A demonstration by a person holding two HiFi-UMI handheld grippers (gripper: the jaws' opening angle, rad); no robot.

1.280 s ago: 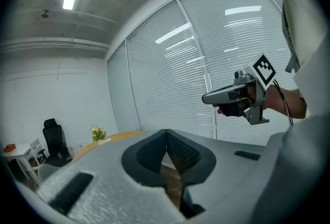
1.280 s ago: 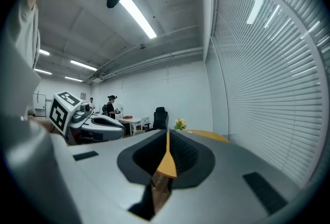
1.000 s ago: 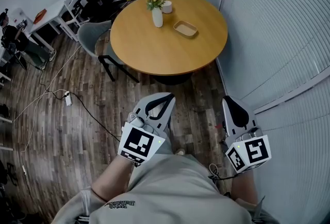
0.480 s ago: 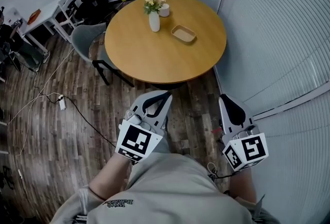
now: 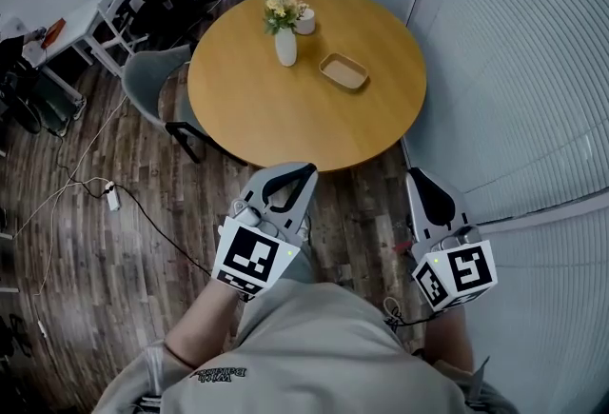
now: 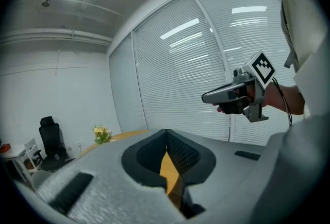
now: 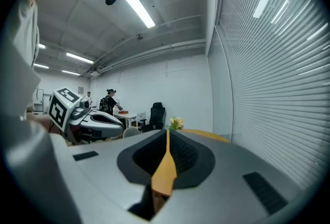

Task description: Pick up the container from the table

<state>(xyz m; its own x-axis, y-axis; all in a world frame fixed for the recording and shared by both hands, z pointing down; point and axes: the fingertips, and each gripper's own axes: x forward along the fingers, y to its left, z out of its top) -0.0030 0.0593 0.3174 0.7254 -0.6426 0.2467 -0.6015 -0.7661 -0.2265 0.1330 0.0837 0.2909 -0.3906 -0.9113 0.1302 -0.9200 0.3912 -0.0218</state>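
Note:
The container is a shallow tan tray lying on the round wooden table, right of centre. Both grippers are held low in front of the person, short of the table's near edge and far from the container. My left gripper is shut with nothing in it, its tips meeting. My right gripper is also shut and empty. Neither gripper view shows the container; only the table top and the flowers show past the jaws.
A white vase of flowers and a white cup stand at the table's far side. A grey chair sits at its left, and window blinds run along the right. Cables cross the wooden floor. A person stands by a far desk.
The table has drawn nearer to the grippers, its near edge now just ahead of the left gripper's tips. Both grippers stay shut and empty.

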